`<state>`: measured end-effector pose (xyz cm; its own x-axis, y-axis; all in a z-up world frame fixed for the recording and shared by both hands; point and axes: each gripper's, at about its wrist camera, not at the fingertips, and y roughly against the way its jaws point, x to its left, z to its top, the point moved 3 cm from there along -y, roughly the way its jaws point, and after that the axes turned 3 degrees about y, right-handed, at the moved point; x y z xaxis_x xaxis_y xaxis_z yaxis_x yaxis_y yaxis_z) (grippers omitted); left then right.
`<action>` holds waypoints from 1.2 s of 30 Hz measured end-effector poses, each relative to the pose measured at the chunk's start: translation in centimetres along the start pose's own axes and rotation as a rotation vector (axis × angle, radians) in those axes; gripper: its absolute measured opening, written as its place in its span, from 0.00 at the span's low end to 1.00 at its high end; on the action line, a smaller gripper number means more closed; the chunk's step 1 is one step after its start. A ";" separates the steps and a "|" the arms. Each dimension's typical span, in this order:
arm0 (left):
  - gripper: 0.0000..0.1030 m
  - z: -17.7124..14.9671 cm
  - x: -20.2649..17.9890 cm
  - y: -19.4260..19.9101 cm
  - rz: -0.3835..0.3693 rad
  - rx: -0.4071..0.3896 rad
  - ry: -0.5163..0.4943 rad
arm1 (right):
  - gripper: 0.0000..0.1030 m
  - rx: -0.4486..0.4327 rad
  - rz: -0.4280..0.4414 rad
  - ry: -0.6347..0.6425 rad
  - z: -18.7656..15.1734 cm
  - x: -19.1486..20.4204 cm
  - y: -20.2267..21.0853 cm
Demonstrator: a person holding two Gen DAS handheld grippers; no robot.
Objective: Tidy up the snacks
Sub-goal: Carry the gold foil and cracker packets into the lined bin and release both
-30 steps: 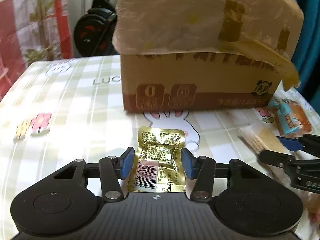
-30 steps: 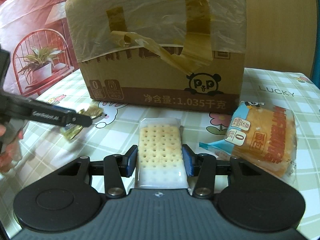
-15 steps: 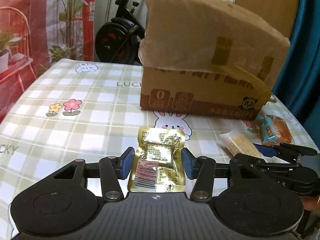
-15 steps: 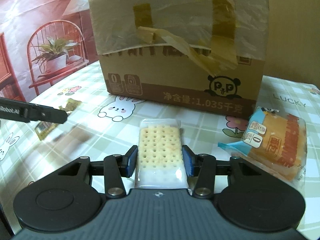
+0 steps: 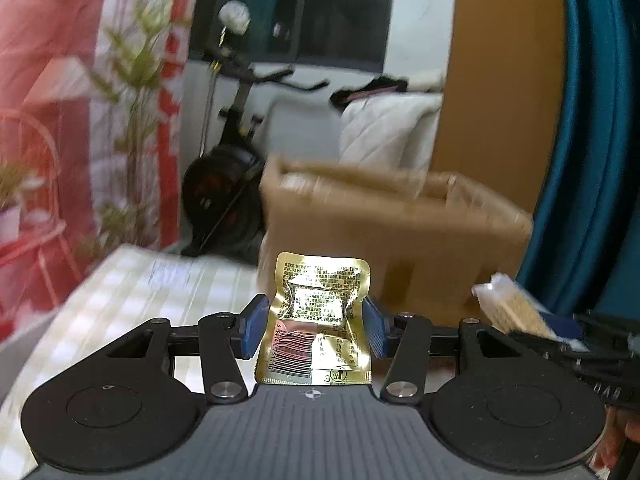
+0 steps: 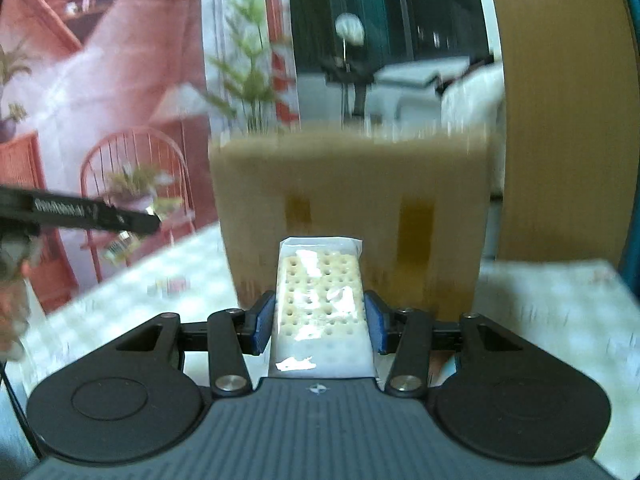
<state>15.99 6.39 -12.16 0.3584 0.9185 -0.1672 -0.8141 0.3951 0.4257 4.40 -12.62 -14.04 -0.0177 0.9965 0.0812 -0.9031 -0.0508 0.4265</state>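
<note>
checked cloth covers the table (image 5: 120,300); behind the cardboard box (image 5: 400,232) stands an exercise bike (image 5: 232,168). before the box, my left gripper (image 5: 316,322) clamps the gold sachet (image 5: 320,320), my right gripper (image 6: 320,316) the cracker pack (image 6: 320,300).

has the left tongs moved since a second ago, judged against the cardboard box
Yes. The left tongs, shut on the gold packet, have risen: the cardboard box sat high in their view before; now they look across its open top.

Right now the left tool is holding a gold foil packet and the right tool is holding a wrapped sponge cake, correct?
Not quite. The left tool does grip the gold foil packet, but the right wrist view shows the right tool holding a clear-wrapped cracker, not a sponge cake.
</note>
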 end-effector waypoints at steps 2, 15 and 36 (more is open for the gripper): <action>0.52 1.9 -0.6 -0.6 -0.020 -0.032 -0.001 | 0.47 -0.041 0.002 0.011 2.6 -0.3 -0.1; 0.53 10.4 -2.3 -11.9 -0.031 0.008 -0.023 | 0.47 -0.003 -0.081 -0.016 13.3 -5.6 -9.8; 0.65 8.3 -0.5 -9.4 -0.017 0.042 -0.011 | 0.63 0.018 -0.066 -0.040 11.8 -6.7 -6.9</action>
<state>27.27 2.09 -8.66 0.3768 0.9115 -0.1649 -0.7881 0.4090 0.4600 15.88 -19.72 -6.87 0.0594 0.9944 0.0877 -0.8936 0.0138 0.4486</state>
